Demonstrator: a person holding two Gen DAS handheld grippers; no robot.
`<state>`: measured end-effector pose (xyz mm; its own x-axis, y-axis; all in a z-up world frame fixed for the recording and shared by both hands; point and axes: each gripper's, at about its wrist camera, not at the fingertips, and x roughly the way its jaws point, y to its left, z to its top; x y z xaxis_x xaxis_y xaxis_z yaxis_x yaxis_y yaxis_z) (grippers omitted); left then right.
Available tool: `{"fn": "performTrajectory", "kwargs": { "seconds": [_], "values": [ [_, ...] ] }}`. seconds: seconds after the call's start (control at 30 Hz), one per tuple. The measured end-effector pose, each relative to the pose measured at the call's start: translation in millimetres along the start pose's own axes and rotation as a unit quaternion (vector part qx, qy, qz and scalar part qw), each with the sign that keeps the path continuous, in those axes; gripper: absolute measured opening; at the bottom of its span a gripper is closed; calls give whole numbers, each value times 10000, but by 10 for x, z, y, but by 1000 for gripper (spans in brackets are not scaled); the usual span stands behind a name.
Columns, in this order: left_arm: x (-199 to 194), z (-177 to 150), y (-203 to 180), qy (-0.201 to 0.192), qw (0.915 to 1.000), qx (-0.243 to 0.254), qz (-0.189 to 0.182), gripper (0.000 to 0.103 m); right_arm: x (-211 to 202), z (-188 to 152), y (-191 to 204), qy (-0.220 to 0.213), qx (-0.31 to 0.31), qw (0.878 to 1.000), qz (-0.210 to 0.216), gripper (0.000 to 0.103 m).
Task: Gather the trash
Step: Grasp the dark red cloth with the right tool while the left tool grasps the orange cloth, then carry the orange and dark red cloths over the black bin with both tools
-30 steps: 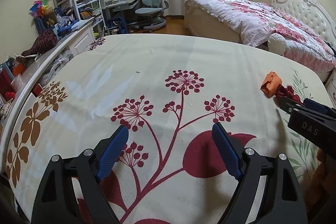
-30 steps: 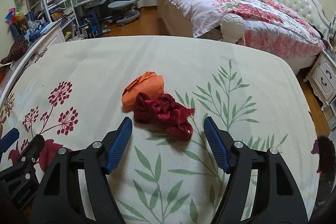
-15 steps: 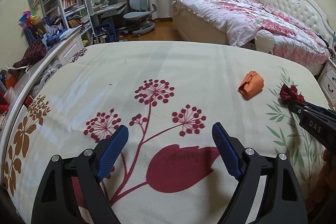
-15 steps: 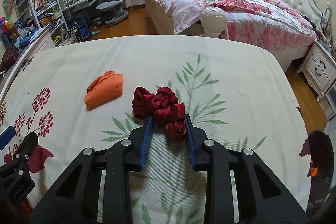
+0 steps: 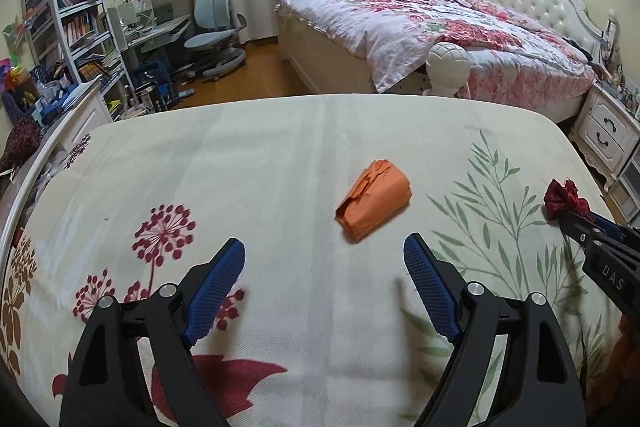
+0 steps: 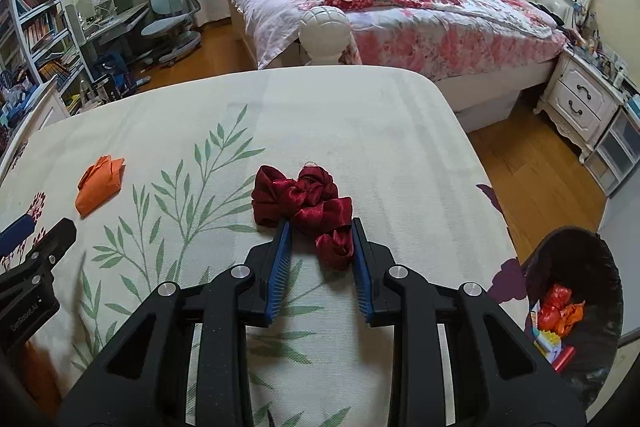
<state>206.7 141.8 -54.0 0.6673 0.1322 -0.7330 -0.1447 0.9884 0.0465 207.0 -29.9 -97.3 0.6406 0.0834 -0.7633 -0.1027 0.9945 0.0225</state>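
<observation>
A crumpled dark red ribbon [image 6: 304,203] is held between the blue pads of my right gripper [image 6: 320,239], which is shut on it above the floral bedspread; it also shows at the right edge of the left wrist view [image 5: 564,199]. An orange paper wad [image 5: 374,205] lies on the bedspread just ahead of my left gripper [image 5: 324,263], which is open and empty. The wad also shows at the left of the right wrist view [image 6: 100,183]. A black trash bin [image 6: 576,303] holding orange and red wrappers stands beside the bed at the lower right.
The cream bedspread [image 5: 260,155] covers the bed under both grippers. A second bed with a pink floral quilt [image 5: 420,15] stands beyond. A white nightstand [image 6: 580,103], a desk with a chair [image 5: 212,31] and bookshelves [image 5: 76,19] line the room.
My right gripper has closed on the red ribbon and carried it right, away from the orange wad, towards the bin. My left gripper has swung right, bringing the orange wad in front of it.
</observation>
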Motion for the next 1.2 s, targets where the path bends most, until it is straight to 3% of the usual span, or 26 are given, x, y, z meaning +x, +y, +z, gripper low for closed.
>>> {"fn": "performTrajectory", "kwargs": {
  "seconds": [0.3,0.4,0.6,1.2],
  "values": [
    [212,177,-142,136,9998,134,-115,80,39,42,-16,10,-4,10000,52,29],
    [277,176,-144,298,9992,148,-242,56,38,44,-15,11,-8,10000,53,29],
    [240,148,-171,280,9985,226,-414,30,33,44,-12,9,-23,10000,42,29],
    [-164,-158,-161,133,9988,186,-443,27,-255,-323,24,-39,-74,9999,125,28]
  ]
}}
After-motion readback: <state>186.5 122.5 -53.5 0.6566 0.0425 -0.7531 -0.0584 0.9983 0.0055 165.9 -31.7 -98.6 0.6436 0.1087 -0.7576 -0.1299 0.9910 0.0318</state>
